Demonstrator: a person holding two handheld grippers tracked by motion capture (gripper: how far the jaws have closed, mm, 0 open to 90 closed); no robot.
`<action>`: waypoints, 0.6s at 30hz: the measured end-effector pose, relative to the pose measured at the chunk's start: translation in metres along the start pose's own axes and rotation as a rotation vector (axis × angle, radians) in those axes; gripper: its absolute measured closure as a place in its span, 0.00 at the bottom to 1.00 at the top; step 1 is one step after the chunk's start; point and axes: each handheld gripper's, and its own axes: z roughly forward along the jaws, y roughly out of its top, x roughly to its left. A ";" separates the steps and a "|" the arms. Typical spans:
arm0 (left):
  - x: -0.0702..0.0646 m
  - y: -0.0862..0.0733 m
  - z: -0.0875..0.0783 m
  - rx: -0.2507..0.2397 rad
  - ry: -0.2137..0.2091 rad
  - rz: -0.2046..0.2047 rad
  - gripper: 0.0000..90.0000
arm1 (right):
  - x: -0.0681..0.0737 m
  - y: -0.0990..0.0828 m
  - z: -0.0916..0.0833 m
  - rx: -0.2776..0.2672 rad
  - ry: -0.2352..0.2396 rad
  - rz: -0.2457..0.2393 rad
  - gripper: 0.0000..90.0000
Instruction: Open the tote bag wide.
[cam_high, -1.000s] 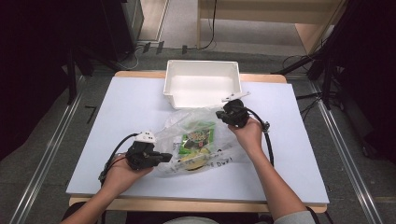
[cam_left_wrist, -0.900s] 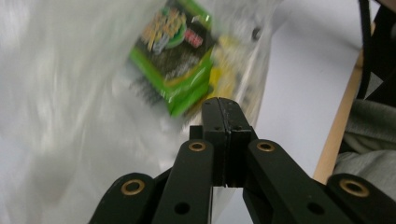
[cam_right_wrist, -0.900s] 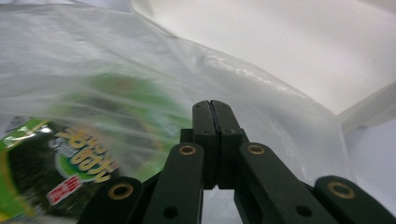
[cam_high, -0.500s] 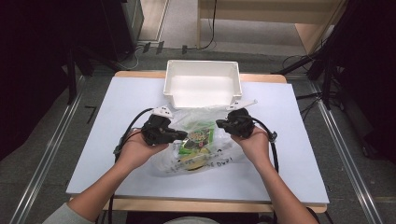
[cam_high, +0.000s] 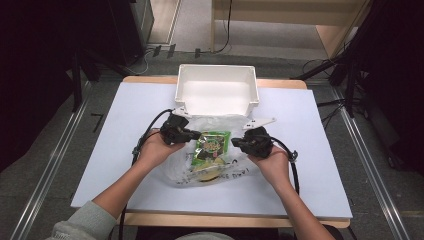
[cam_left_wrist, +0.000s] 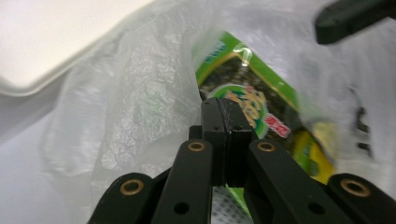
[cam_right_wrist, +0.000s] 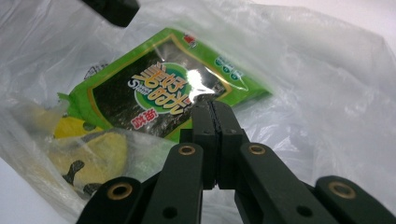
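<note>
A clear plastic bag (cam_high: 222, 172) lies in the middle of the white table (cam_high: 125, 115). Inside it are a green seaweed snack packet (cam_high: 212, 145) and a yellow packet (cam_high: 207, 173). My left gripper (cam_high: 196, 134) is at the bag's left side, pointing right, and my right gripper (cam_high: 235, 142) faces it from the right. In the left gripper view the left gripper (cam_left_wrist: 225, 105) is shut against the bag film (cam_left_wrist: 140, 102), in front of the green packet (cam_left_wrist: 254, 88). In the right gripper view the right gripper (cam_right_wrist: 215, 109) is shut over the green packet (cam_right_wrist: 159, 88), with the yellow packet (cam_right_wrist: 88, 149) to its left. I see nothing between either pair of jaws.
A white empty bin (cam_high: 216, 92) stands at the back centre, just behind the bag. The table's wooden front edge (cam_high: 225, 221) lies near the person's body. Dark stands and cables surround the table on the floor.
The left hand moved from the bag's near-left corner up and right to its left side. The right hand came back from the bag's far right corner to its right side.
</note>
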 end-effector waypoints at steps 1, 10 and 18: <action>0.004 -0.001 0.002 -0.007 -0.001 -0.011 1.00 | 0.001 -0.002 0.001 0.001 0.003 -0.006 1.00; 0.035 -0.009 0.019 -0.031 0.018 -0.099 1.00 | 0.000 -0.014 0.015 0.040 0.001 0.007 1.00; 0.044 -0.013 0.030 -0.029 0.040 -0.120 1.00 | -0.002 -0.028 0.029 0.097 0.027 0.031 1.00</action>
